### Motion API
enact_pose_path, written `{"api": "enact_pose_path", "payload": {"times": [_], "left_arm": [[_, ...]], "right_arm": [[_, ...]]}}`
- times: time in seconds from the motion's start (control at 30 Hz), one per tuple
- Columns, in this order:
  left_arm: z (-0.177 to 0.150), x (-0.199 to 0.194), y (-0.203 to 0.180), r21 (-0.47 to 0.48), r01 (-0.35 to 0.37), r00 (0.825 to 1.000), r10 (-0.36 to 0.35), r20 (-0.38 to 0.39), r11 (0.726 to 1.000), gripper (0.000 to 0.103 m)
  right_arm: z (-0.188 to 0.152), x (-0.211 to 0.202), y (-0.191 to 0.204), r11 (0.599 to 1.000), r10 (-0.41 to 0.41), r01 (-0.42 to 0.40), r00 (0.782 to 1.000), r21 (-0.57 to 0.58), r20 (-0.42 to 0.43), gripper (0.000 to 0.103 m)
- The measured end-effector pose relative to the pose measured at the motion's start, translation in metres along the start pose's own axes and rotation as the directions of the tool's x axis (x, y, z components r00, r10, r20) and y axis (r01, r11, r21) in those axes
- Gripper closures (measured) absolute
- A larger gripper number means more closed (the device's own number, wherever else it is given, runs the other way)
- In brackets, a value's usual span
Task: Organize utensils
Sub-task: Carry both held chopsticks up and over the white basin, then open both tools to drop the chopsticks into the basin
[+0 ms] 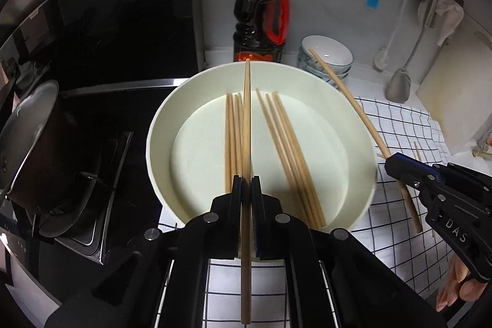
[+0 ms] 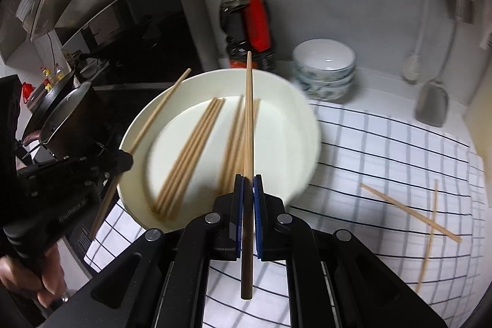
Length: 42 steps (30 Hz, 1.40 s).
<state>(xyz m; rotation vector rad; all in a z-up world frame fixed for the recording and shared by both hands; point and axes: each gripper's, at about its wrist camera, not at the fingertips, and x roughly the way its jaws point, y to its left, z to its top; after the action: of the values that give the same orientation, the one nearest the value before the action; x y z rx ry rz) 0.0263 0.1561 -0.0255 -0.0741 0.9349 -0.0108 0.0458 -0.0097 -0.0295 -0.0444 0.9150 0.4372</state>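
A white round dish (image 1: 172,125) (image 2: 286,112) holds several wooden chopsticks in two bundles (image 1: 292,149) (image 2: 187,156). My left gripper (image 1: 246,183) is shut on one chopstick (image 1: 246,100) that points forward over the dish. It also shows at the left of the right wrist view (image 2: 123,157). My right gripper (image 2: 248,183) is shut on another chopstick (image 2: 249,100), held over the dish's near rim. It also shows at the right of the left wrist view (image 1: 389,160). Two loose chopsticks (image 2: 409,212) lie crossed on the checked cloth.
A white-and-black checked cloth (image 2: 384,149) covers the counter. A soy sauce bottle (image 1: 261,17) and stacked bowls (image 1: 327,57) stand behind the dish. A pot (image 1: 40,143) sits on the stove at left. A ladle (image 2: 432,106) and a cutting board (image 1: 458,100) are at the right.
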Motion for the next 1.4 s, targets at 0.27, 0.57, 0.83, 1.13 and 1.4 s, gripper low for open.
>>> {"api": "enact_pose_path", "payload": {"times": [0.27,0.57,0.83,1.13,1.4], "left_arm": [[0.009,0.023,0.019,-0.019,0.013,1.000,-0.014,-0.021,1.000,0.096],[0.017,0.053,0.021,-0.025,0.029,0.997,-0.031,-0.070,0.999,0.096],[0.021,0.071,0.020,-0.030,0.025,0.995,-0.028,-0.100,0.999,0.096],[0.020,0.078,0.027,-0.058,0.019,0.990,-0.027,-0.140,0.998,0.094],[0.020,0.059,0.040,-0.083,-0.046,0.996,0.040,-0.079,0.995,0.034]], "right_arm": [[0.018,0.036,0.015,1.000,0.012,-0.010,0.999,0.024,-0.052,0.097],[0.032,0.066,0.014,0.998,0.012,-0.006,0.995,0.064,-0.101,0.097],[0.034,0.081,0.008,0.996,0.011,0.000,0.990,0.084,-0.141,0.097],[0.038,0.083,0.005,0.997,0.003,0.009,0.990,0.081,-0.144,0.087],[0.036,0.067,-0.003,0.996,-0.013,0.023,0.994,0.085,-0.110,0.076]]}}
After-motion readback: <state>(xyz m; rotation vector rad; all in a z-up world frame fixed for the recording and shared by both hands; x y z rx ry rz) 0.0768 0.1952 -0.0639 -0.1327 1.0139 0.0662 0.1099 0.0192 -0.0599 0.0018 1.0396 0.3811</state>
